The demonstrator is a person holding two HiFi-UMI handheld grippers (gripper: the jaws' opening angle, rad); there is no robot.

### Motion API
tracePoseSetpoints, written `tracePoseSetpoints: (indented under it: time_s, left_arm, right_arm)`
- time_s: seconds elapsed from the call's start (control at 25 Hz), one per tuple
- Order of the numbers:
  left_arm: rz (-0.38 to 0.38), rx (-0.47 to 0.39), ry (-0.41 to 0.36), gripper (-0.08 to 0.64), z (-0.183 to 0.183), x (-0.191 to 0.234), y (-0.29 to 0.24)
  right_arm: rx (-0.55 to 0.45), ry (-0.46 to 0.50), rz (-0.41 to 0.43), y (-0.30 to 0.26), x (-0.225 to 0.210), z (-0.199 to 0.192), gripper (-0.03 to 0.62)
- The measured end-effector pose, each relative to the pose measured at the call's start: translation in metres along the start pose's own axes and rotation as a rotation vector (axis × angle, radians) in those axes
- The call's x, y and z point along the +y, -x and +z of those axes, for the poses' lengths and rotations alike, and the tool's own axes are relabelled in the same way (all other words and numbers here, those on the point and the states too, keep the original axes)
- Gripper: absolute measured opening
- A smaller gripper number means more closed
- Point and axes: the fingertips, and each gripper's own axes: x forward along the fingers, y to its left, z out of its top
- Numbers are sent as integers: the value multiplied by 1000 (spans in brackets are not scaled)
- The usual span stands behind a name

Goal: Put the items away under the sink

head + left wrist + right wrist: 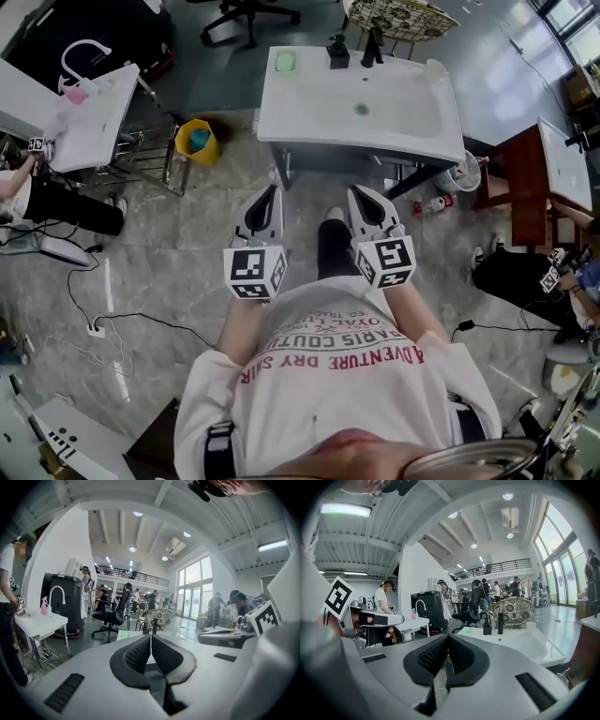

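Note:
A white sink table (394,117) stands ahead of me on the grey floor. On its back edge lie a green sponge (285,62) and two black items (337,52). Below its right end sit a red-and-white bottle (433,203) and a white container (461,172). My left gripper (272,192) and right gripper (360,193) are held side by side short of the table's front edge, both shut and empty. In the left gripper view the pads (140,654) meet, with the sponge (123,633) beyond. In the right gripper view the sink (520,644) and a black bottle (487,626) lie past the shut jaws.
A yellow bucket (198,141) stands on the floor left of the sink table. A second white sink table (94,117) with a pink spray bottle (75,92) is at the far left. A brown table (525,183) stands at the right, cables (103,319) cross the floor, and people sit at both sides.

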Motion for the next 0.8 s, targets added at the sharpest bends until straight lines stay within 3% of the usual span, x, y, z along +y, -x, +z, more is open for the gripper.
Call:
tracePoseSetpoints:
  time_s: [0.16,0.52,0.8]
  left_arm:
    - [31,2,-11,28,11,17,-50]
    - [85,-54,-32,28,78,55,-202]
    - [73,-8,-38,28,69,75,-275]
  right_arm:
    - [-14,6,36,-51,-32,13,17]
    - [-51,11,65,-174,-145,71,17]
    - [-4,-30,48,-243,-197,59,17]
